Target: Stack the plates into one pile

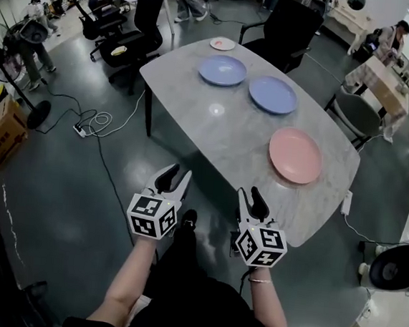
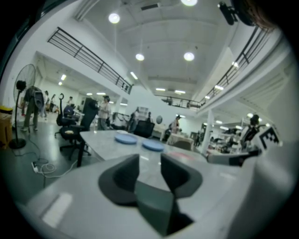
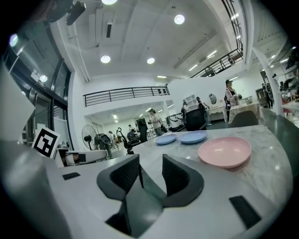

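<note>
Marble table [image 1: 229, 129] with two blue plates [image 1: 223, 70], one pink plate [image 1: 295, 155], unstacked; left tool [image 1: 177, 174] and right tool [image 1: 250, 196] wide, empty.

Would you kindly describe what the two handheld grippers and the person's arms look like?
The left gripper and right gripper each have two black jaws with textured inner faces on a pale grey body. Each carries a white cube printed with black square markers. No cables show. The forearms are bare; a thin band circles the right wrist.
</note>
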